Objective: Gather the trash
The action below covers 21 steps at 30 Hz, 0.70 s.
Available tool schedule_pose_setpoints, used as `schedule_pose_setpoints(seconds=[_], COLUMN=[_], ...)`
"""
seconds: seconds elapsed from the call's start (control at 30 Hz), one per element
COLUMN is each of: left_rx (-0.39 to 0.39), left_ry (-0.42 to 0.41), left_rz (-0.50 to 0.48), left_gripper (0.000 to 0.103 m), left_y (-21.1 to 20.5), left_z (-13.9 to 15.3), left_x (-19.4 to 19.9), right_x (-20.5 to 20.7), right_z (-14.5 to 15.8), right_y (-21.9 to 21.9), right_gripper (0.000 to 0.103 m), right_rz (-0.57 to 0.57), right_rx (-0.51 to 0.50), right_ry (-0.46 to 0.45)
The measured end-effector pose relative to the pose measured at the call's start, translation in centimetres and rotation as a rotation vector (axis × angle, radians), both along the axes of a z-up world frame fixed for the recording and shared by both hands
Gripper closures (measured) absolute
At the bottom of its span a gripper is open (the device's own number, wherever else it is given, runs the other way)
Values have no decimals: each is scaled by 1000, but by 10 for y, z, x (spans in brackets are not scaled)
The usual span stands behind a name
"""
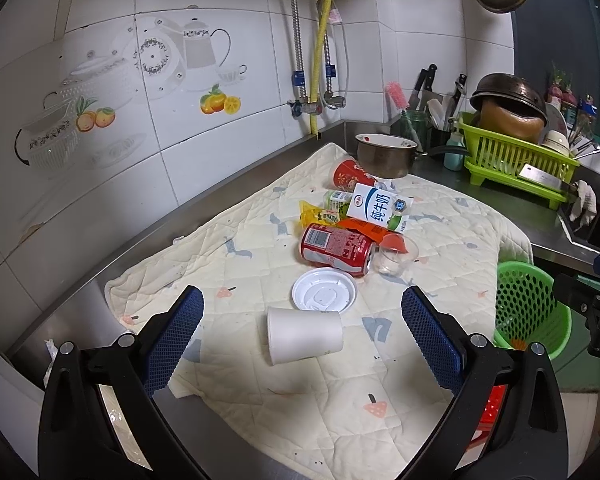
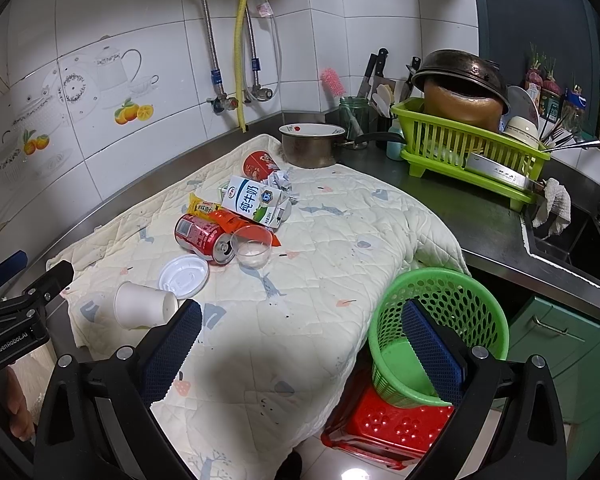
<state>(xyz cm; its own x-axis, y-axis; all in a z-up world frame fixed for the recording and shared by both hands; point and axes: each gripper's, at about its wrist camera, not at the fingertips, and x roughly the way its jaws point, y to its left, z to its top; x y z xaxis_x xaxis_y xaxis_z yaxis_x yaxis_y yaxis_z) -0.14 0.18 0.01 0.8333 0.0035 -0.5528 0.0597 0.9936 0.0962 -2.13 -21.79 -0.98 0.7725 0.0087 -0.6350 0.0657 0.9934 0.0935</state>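
Trash lies on a cream quilted cloth [image 1: 440,216]: a white paper cup [image 1: 304,335] on its side, a white plastic lid [image 1: 324,290], a red soda can [image 1: 336,249], a clear plastic cup [image 1: 396,258], a milk carton [image 1: 376,207], orange and yellow wrappers [image 1: 320,214] and a red cup [image 1: 350,174]. My left gripper [image 1: 302,306] is open and empty, just above the paper cup. My right gripper [image 2: 302,314] is open and empty over the cloth's front edge. The green mesh basket [image 2: 440,332] stands on a red stool [image 2: 396,428] beside the counter.
A metal pot [image 2: 312,146] stands at the back of the cloth. A green dish rack [image 2: 468,152] with pans and a cleaver sits on the steel counter [image 2: 460,200] to the right. The sink [image 2: 580,236] is at far right. Tiled wall with pipes behind.
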Motion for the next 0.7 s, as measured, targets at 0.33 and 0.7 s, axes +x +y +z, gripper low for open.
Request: schedule_pose_setpoints(seconds=[0.33, 0.7], left_rx=[-2, -4], left_ry=[1, 2], left_rz=[4, 6], left_gripper=[5, 5], left_y=[1, 1], left_z=[-1, -1], left_x=[1, 0], right_x=[1, 1], right_z=[0, 1], right_y=[1, 2], right_gripper=[6, 6], right_rz=[-1, 1], right_rx=[1, -2], right_ry=[0, 0])
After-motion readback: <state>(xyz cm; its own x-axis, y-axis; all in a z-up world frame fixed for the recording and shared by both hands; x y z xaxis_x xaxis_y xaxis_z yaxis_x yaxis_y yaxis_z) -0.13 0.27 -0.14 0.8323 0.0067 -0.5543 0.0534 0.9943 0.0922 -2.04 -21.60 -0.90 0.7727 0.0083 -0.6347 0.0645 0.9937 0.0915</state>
